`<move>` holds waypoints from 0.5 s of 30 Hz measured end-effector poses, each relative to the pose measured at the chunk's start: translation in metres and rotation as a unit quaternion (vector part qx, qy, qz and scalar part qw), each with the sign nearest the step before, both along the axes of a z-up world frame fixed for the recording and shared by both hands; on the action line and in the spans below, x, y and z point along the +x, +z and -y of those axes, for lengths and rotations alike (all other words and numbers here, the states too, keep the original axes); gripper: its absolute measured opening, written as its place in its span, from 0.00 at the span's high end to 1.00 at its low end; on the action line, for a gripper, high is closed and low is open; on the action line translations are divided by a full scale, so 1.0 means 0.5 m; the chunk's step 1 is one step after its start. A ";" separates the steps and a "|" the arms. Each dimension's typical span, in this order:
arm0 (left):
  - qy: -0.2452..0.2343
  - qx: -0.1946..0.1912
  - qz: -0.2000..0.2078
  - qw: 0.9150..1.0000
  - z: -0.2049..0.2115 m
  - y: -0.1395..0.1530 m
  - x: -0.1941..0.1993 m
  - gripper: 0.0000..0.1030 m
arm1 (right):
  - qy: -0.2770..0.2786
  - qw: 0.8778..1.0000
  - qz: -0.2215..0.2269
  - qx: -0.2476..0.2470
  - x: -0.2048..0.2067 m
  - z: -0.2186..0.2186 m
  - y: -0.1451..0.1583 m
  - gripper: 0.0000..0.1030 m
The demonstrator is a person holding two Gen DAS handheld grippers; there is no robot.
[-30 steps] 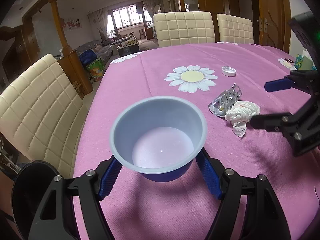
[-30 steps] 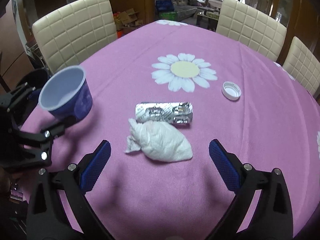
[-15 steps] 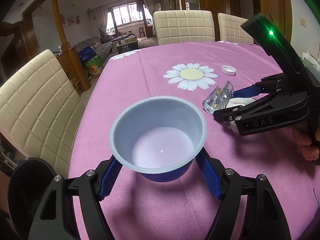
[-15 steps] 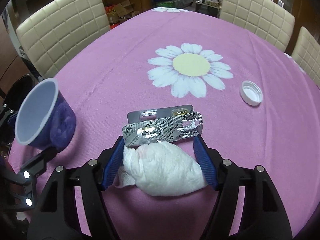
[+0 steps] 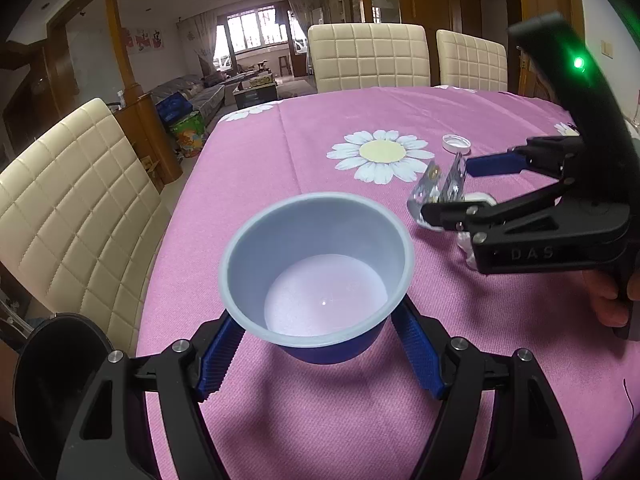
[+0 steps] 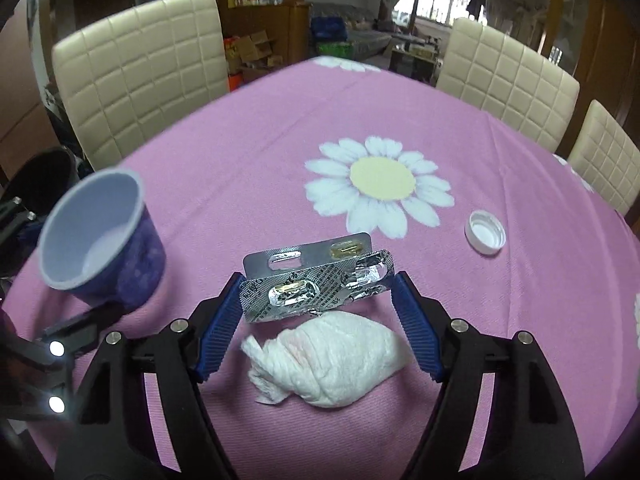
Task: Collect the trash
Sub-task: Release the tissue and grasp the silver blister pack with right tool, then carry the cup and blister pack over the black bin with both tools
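Observation:
My left gripper [image 5: 318,326] is shut on a blue plastic cup [image 5: 316,268], open side up and empty, held over the pink tablecloth; the cup also shows at the left of the right wrist view [image 6: 100,240]. My right gripper [image 6: 318,300] is shut on silver pill blister packs [image 6: 316,280], lifted off the cloth; they also show in the left wrist view [image 5: 440,190], right of the cup. A crumpled white tissue [image 6: 328,364] lies on the cloth under the right gripper. A white bottle cap [image 6: 485,233] lies further right.
The table [image 5: 320,128] has a pink cloth with a daisy print [image 6: 380,188]. Cream padded chairs [image 5: 366,58] stand around it. A dark round bin [image 5: 52,364] sits at the left table edge below the cup.
My right gripper closed on the blister packs and lifted them off the cloth, leaving the tissue behind. The left gripper kept holding the cup in place.

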State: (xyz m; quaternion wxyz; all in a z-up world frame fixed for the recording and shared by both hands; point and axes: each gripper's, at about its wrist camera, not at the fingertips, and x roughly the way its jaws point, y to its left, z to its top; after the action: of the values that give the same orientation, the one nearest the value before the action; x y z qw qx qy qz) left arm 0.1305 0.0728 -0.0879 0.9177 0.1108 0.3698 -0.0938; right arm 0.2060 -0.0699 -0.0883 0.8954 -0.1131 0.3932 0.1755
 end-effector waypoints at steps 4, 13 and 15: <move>0.001 0.001 0.000 1.000 0.001 0.001 -0.001 0.30 | 0.002 1.000 -0.003 0.010 0.002 -0.001 0.007 0.28; 0.015 -0.017 0.007 1.000 -0.020 0.025 -0.003 0.30 | 0.015 0.999 0.028 0.044 -0.024 0.003 0.084 0.28; 0.015 -0.019 0.013 1.000 -0.024 0.033 -0.006 0.30 | 0.017 0.998 0.039 0.047 -0.034 0.000 0.102 0.28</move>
State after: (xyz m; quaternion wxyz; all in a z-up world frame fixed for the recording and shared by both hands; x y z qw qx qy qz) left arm 0.1273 0.0849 -0.0716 0.9255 0.0888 0.3581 -0.0854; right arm 0.1892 -0.0698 -0.0371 0.9112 -0.0841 0.3477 0.2043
